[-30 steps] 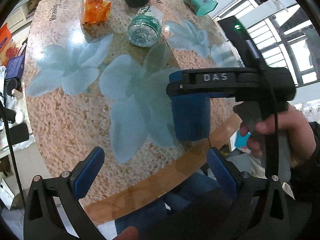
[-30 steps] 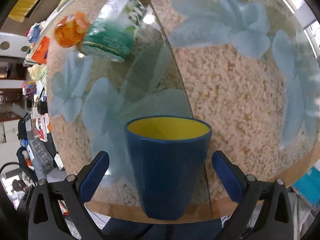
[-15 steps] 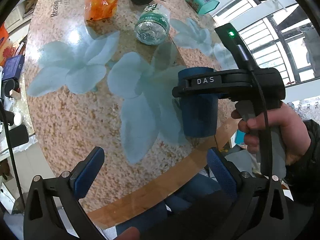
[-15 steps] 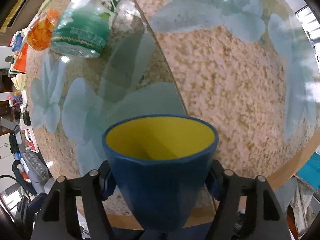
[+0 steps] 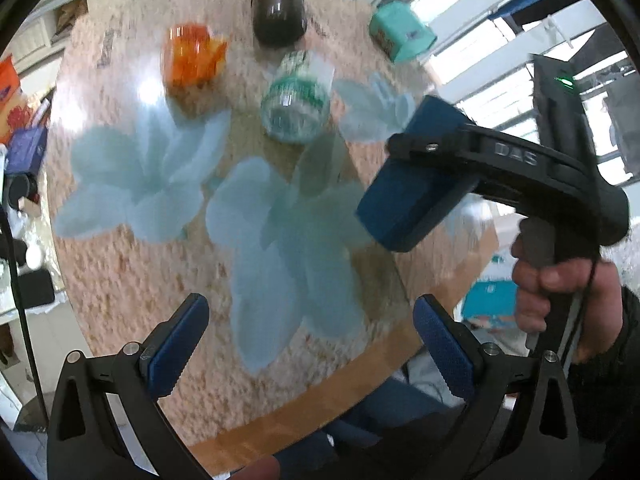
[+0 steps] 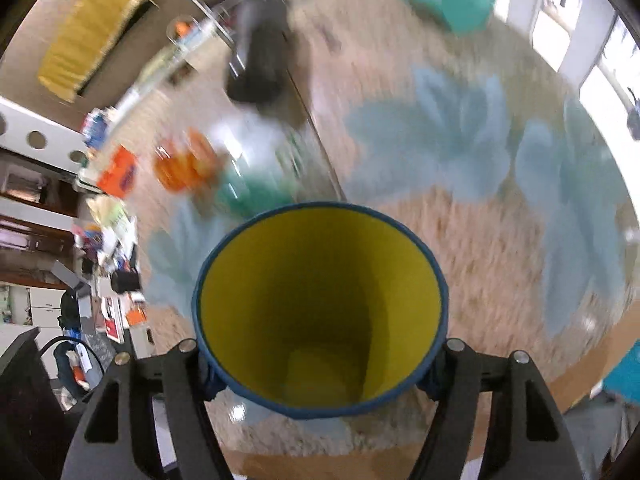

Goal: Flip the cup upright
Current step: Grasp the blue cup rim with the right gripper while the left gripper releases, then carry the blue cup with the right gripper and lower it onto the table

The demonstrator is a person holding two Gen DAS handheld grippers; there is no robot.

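Note:
The cup (image 5: 416,184) is blue outside and yellow inside. My right gripper (image 6: 320,372) is shut on it and holds it tilted in the air above the table's right side; it also shows in the left wrist view (image 5: 472,152). In the right wrist view the cup's open mouth (image 6: 320,304) faces the camera. My left gripper (image 5: 308,340) is open and empty, low over the table's near edge.
On the round flower-patterned table (image 5: 120,272) lie a clear green-labelled bottle (image 5: 296,108), an orange packet (image 5: 192,56), a dark jar (image 5: 278,12) and a teal box (image 5: 400,36) at the far side. A wooden rim (image 5: 320,404) runs along the near edge.
My right gripper closed on the cup, lifted it off the table and tilted it. My left gripper stayed open and drew back a little.

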